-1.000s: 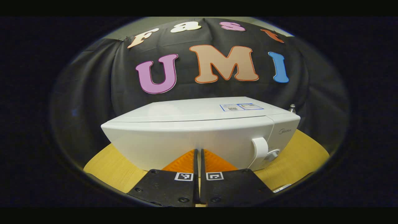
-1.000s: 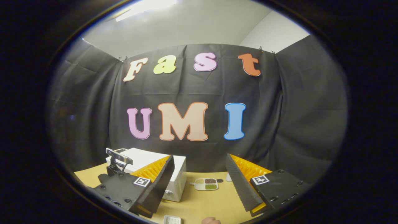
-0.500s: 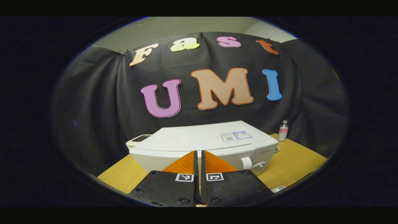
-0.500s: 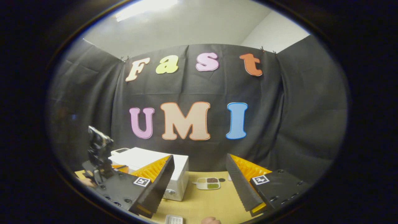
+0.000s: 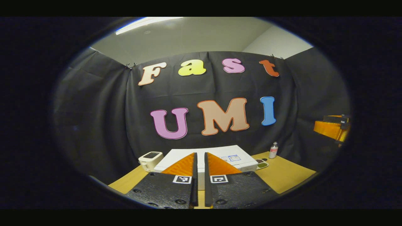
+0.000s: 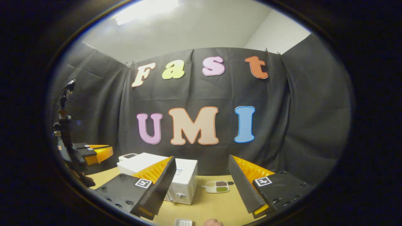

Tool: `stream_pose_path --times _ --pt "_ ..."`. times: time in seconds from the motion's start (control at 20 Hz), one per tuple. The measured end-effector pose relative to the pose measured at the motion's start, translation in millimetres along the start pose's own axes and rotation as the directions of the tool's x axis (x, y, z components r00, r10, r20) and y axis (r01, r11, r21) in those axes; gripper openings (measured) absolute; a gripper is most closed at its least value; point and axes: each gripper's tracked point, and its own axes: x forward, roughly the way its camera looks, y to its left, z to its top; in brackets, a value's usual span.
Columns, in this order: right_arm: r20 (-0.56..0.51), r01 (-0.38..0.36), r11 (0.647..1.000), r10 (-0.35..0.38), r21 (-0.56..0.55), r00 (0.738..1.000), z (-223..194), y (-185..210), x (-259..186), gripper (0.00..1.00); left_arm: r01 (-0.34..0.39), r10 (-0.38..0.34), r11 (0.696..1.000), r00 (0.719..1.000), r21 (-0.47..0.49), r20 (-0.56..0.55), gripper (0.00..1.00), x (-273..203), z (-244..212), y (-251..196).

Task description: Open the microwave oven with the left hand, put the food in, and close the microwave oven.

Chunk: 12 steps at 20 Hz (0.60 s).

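step: pre-open, door closed | left gripper [image 5: 199, 163] fingers together, empty, microwave [image 5: 234, 157] ahead below | right gripper [image 6: 201, 175] spread, empty, food tray [image 6: 216, 186] ahead between fingers | next: left to door handle

R gripper [image 6: 201, 185] fingers wide apart, bottom of frame, nothing btwn them. White microwave [image 6: 183, 180] lower centre-left on wood table [image 6: 216, 204], door closed. Food tray [image 6: 217, 186] just right of it. L gripper [image 6: 94, 152] at left edge, raised above table.
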Motion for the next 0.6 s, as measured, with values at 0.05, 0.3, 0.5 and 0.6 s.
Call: stream_pose_path --times 0.05,0.3,0.5,0.6 --pt "0.002 -0.003 1.0 0.003 0.003 1.0 0 1 -1 0.96 -0.006 0.006 1.0 1.0 0.017 0.009 0.49 -8 4 4" --pt "0.013 -0.007 1.0 0.007 -0.007 1.0 5 3 -11 0.96 0.013 -0.013 1.0 1.0 -0.003 -0.002 1.0 -35 7 6" --pt "0.013 -0.012 1.0 0.012 -0.009 1.0 5 5 -19 0.96 0.02 -0.02 0.999 1.0 -0.029 -0.001 1.0 -47 17 5" --pt "0.005 -0.018 1.0 0.018 -0.015 1.0 3 9 -21 0.96 0.018 -0.018 1.0 1.0 -0.007 0.002 0.97 -50 19 6"
